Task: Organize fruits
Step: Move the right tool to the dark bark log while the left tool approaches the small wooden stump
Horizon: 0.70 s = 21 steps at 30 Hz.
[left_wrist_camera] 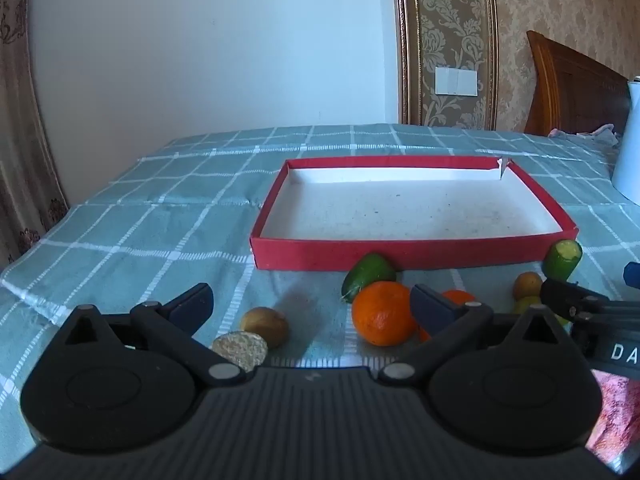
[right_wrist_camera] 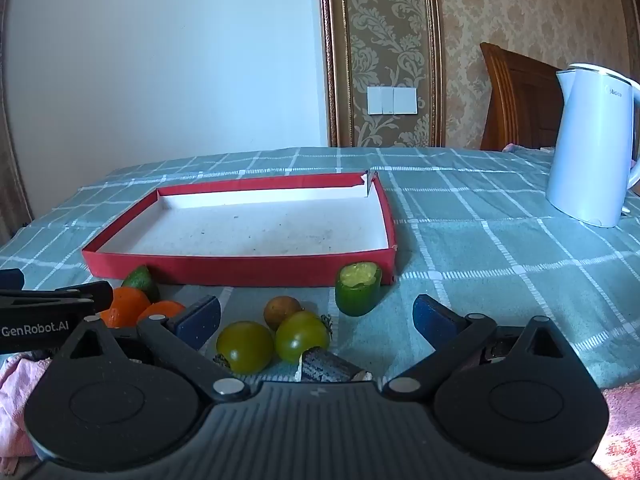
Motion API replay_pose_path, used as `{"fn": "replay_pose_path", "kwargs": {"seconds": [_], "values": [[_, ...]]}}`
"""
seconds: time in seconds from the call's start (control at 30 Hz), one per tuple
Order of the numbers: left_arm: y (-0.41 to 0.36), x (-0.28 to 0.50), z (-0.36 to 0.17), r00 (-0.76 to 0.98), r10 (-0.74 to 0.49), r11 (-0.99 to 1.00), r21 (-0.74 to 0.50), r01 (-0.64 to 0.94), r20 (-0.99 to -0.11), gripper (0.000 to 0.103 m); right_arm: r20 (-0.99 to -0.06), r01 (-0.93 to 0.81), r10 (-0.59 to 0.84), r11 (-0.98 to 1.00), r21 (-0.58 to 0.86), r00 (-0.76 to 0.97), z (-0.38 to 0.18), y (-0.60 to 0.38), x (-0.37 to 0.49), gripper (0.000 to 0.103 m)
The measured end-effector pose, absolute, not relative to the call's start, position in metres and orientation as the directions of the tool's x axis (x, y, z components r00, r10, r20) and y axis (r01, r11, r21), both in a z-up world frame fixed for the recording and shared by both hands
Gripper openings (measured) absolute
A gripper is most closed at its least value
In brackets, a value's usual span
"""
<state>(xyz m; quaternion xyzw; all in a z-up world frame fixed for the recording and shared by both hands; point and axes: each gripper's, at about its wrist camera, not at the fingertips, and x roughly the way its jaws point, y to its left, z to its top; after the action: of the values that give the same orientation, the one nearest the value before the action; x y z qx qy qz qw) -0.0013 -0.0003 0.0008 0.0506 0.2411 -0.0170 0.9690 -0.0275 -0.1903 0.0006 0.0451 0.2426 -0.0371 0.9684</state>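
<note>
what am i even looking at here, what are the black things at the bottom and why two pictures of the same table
The black shapes are two hand-held grasping tools, one in each of a person's hands, each with a camera looking forward along its two fingers. One picture is from the left tool, the other from the right tool. Both are open and hold nothing.

On the checked tablecloth lies an empty red box. In front of it lie loose fruits: an orange, an avocado, two green tomatoes, small brown fruits and a cut green piece. A white kettle stands to the right.
</note>
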Motion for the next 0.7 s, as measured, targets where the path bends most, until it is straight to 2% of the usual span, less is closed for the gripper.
{"fn": "replay_pose_path", "kwargs": {"seconds": [0.4,0.7], "values": [[0.009,0.002,-0.016,0.857,-0.043,0.996,0.042,0.075,-0.513,0.103,-0.484,0.091,-0.056,0.995,0.051,0.873,-0.001,-0.191,-0.030,0.103],[0.014,-0.003,-0.013,0.868,-0.056,0.998,0.010,0.069,-0.493,0.103,-0.496,0.113,-0.069,0.992,0.057,0.865,-0.004,-0.197,-0.029,0.103]]}}
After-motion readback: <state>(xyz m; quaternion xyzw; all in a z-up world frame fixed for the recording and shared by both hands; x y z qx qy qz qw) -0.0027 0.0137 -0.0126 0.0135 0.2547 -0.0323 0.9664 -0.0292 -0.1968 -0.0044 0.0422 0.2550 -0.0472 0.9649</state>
